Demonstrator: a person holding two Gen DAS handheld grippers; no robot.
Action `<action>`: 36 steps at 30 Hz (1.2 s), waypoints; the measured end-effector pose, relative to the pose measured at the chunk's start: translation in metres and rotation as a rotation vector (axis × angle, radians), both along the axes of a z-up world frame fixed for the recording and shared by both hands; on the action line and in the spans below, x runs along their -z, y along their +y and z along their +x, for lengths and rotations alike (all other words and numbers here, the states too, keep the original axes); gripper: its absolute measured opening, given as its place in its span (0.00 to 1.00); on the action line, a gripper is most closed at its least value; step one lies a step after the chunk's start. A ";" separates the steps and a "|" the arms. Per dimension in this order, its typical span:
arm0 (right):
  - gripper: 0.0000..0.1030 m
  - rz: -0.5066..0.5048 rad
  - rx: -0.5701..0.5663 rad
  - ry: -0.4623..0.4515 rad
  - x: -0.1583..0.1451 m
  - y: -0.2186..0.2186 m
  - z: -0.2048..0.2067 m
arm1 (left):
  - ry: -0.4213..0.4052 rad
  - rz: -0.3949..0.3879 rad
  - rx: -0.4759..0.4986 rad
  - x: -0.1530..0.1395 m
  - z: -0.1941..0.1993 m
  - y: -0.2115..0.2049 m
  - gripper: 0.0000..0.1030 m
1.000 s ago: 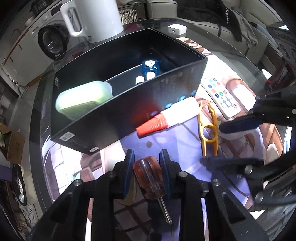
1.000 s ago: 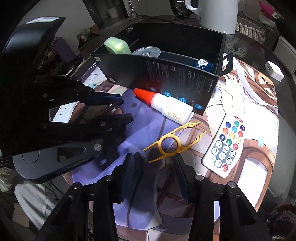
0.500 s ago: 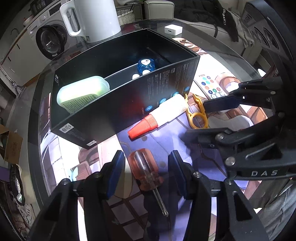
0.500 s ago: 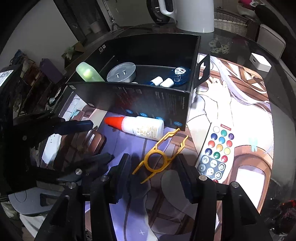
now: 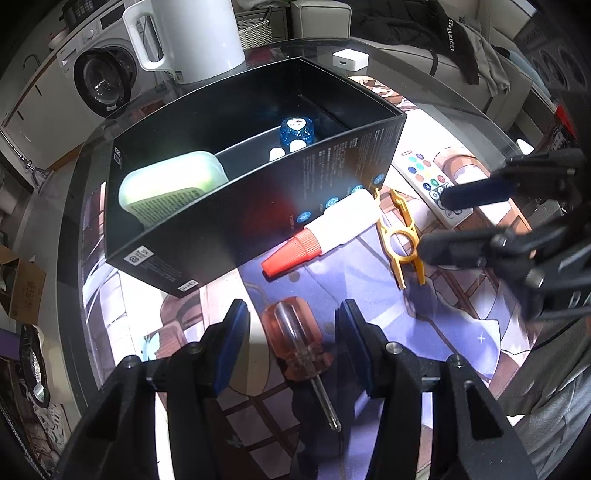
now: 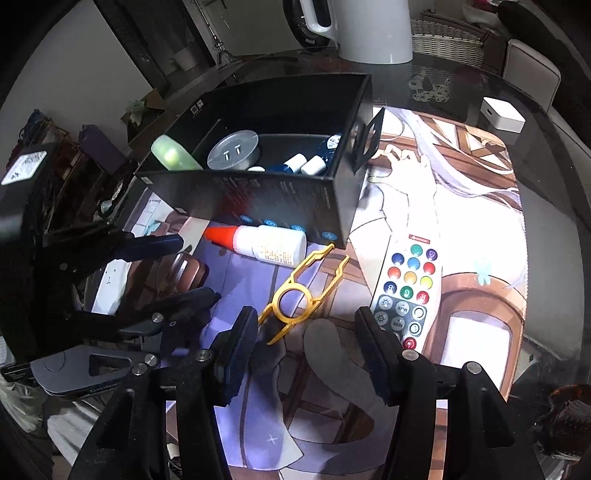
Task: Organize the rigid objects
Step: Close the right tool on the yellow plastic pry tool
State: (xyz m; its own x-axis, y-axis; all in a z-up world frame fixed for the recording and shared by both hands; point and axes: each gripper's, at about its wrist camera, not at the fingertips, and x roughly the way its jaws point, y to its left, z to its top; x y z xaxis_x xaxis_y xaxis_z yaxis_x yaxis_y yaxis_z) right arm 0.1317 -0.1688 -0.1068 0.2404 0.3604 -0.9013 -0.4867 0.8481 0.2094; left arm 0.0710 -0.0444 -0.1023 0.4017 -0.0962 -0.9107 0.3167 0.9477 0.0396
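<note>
An orange-handled screwdriver (image 5: 301, 341) lies on the printed mat between the fingers of my open left gripper (image 5: 291, 332), untouched by the pads; it also shows in the right wrist view (image 6: 186, 271). A black box (image 5: 332, 177) behind it holds a green case (image 5: 170, 184), a blue die (image 5: 297, 129) and a round tin (image 6: 232, 149). A glue bottle with an orange cap (image 6: 258, 242) lies against the box front. A yellow plastic tool (image 6: 299, 295) lies just ahead of my open, empty right gripper (image 6: 306, 332). A white remote (image 6: 408, 288) lies to its right.
A white kettle (image 5: 192, 33) stands behind the box. A small white cube (image 6: 500, 118) sits at the mat's far right. The mat (image 6: 461, 206) covers a round glass table (image 6: 554, 221). A washing machine (image 5: 103, 77) stands beyond the table.
My left gripper has opened and let go of the screwdriver, which now lies on the mat. My right gripper has opened wider and moved up to the yellow tool.
</note>
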 end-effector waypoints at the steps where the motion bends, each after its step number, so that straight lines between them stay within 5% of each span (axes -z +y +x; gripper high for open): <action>1: 0.54 0.009 0.006 -0.002 -0.003 -0.004 0.003 | 0.000 0.001 0.002 0.000 0.000 0.000 0.50; 16: 0.54 -0.046 -0.018 -0.033 0.021 0.032 0.002 | 0.019 -0.003 0.001 0.003 0.000 0.003 0.50; 18: 0.49 -0.086 -0.042 -0.055 0.022 0.038 -0.002 | 0.020 0.001 0.003 0.004 -0.001 0.002 0.50; 21: 0.29 -0.154 -0.069 -0.089 0.022 0.042 -0.008 | 0.021 0.002 0.001 0.004 0.000 0.001 0.50; 23: 0.26 -0.165 -0.071 -0.084 0.024 0.040 -0.008 | 0.023 -0.003 -0.003 0.005 0.001 0.000 0.50; 27: 0.26 -0.164 -0.063 -0.072 0.026 0.034 -0.008 | 0.046 -0.034 -0.015 0.007 0.003 -0.001 0.48; 31: 0.26 -0.164 -0.066 -0.078 0.025 0.035 -0.008 | 0.041 -0.033 0.019 0.005 -0.001 -0.007 0.25; 36: 0.42 -0.147 -0.095 -0.085 0.025 0.035 -0.010 | 0.020 0.008 0.039 0.004 -0.005 -0.015 0.24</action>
